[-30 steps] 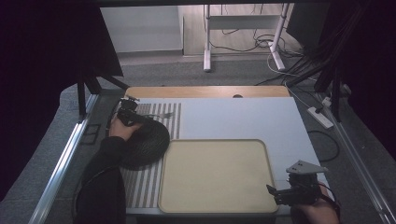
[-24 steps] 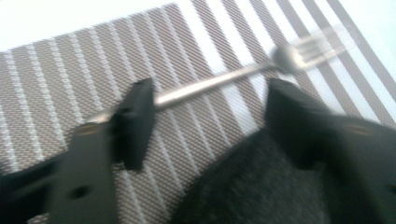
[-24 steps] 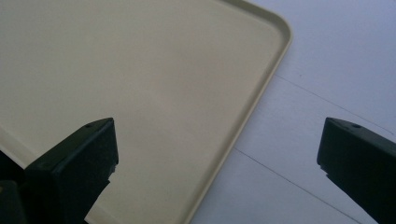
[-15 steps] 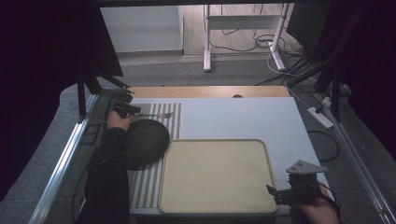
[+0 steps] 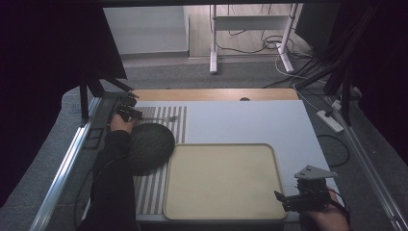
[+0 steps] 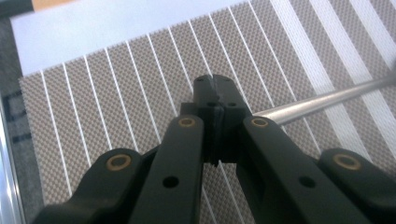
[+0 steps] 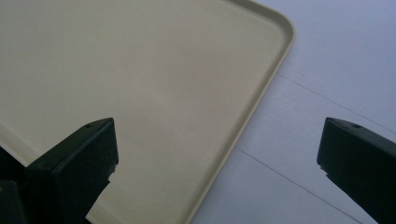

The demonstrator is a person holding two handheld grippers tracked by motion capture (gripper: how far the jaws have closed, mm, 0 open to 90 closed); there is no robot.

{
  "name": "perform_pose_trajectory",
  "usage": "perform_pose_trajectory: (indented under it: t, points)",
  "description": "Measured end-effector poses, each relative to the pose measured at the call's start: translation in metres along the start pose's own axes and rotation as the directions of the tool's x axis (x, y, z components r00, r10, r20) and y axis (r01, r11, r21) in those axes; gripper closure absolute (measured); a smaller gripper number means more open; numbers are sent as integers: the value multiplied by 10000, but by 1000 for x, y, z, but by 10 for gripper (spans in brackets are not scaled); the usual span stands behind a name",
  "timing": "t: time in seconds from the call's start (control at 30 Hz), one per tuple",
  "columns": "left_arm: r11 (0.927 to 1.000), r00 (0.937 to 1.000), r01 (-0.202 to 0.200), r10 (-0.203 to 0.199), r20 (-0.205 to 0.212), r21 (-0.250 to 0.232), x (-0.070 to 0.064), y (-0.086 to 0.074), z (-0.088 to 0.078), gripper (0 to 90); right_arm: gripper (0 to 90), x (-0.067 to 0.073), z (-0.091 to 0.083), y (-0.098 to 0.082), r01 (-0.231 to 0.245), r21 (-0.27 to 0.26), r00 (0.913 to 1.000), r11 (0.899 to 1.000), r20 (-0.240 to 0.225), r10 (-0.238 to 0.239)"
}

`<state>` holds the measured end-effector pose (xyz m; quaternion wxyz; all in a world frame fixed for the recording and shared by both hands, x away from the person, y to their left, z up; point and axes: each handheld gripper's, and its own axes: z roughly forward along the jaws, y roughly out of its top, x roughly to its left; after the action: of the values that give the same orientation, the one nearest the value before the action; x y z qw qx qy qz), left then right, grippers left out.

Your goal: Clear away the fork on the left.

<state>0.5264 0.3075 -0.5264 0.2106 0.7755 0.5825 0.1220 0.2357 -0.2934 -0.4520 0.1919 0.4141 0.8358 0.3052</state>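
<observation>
A metal fork (image 5: 161, 118) lies on the striped placemat (image 5: 150, 192) at the far left of the table. My left gripper (image 5: 130, 113) is shut at the fork's handle end. In the left gripper view the pads (image 6: 208, 93) meet with no gap. The handle (image 6: 327, 95) runs off to the right from under the right fingertip; I cannot tell whether it is pinched. My right gripper (image 5: 283, 201) stands open at the near right corner of the beige tray (image 5: 221, 183), its jaws (image 7: 217, 135) wide apart over the tray's rim (image 7: 261, 100) with nothing between them.
A dark round textured thing (image 5: 149, 147) rests on the placemat (image 6: 116, 84) between the fork and the tray, beside the left forearm. The white tabletop (image 5: 245, 122) stretches behind the tray. A wooden strip (image 5: 207, 94) marks the far edge. Metal rails run along both sides.
The left hand has shifted a little to the left, toward the fork's handle end, and its gripper looks narrower. The right gripper has stayed where it was.
</observation>
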Motion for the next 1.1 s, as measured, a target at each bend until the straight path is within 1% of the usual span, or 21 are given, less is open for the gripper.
perform_pose_trajectory:
  t: [0.1,0.17,0.2,0.23,0.43,0.5,0.57,0.7,0.77,0.8,0.83,0.87,0.9,0.93,1.0,1.03,1.07,1.1]
  points:
    - [9996,9997,-92,87,210,260,-1,-4,-4,891,0,0,0,0,17,5,10000,10000,7,-17]
    - [9991,9987,-127,107,499,408,-2,-7,-7,891,0,0,0,0,23,6,10000,10000,3,-23]
    - [9985,9984,-228,202,535,490,-2,-9,-8,891,0,0,0,0,38,13,10000,10000,2,-38]
    - [9985,9979,-205,173,630,513,-3,-10,-9,891,0,0,0,0,57,16,10000,10000,2,-57]
    - [9936,9918,-647,538,1156,925,-8,-15,-14,891,0,1,1,0,104,54,9999,9999,9,-104]
    - [9912,9904,-820,695,1196,1035,-10,-15,-14,891,0,2,1,0,146,86,9999,9999,31,-146]
    - [9909,9915,-790,668,1113,1090,-11,-15,-15,891,0,2,1,0,138,72,9999,9999,21,-139]
    - [9910,9900,-794,658,1248,1075,-8,-15,-15,890,0,1,1,0,138,69,9999,9999,10,-139]
    - [9941,9916,-667,565,1167,852,-7,-14,-16,883,0,1,1,0,143,62,9999,9999,5,-143]
    - [9963,9917,-514,427,1212,694,-6,-14,-17,827,0,1,1,0,142,63,9999,9999,5,-142]
    - [9973,9910,-431,351,1295,601,-6,-13,-19,795,0,1,1,0,138,65,9999,9999,6,-138]
    - [9981,9911,-377,310,1293,497,-6,-11,-20,760,0,1,1,0,141,64,9999,9999,1,-142]
    - [9983,9913,-375,316,1280,436,-7,-10,-20,662,0,1,1,0,154,85,9999,9998,21,-154]
    - [9984,9913,-399,347,1273,393,-8,-8,-21,662,0,1,1,0,154,85,9999,9998,21,-154]
    - [9986,9907,-439,398,1298,289,-11,-5,-21,555,0,2,1,0,166,86,9999,9998,20,-166]
    - [9985,9897,-500,465,1357,226,-13,-3,-21,435,0,2,1,0,163,68,9999,9998,5,-163]
    - [9983,9883,-554,526,1432,159,-15,-2,-21,435,0,2,1,0,163,68,9999,9998,5,-163]
    - [9982,9868,-584,560,1522,119,-17,0,-20,382,0,2,1,0,162,67,9999,9998,-1,-162]
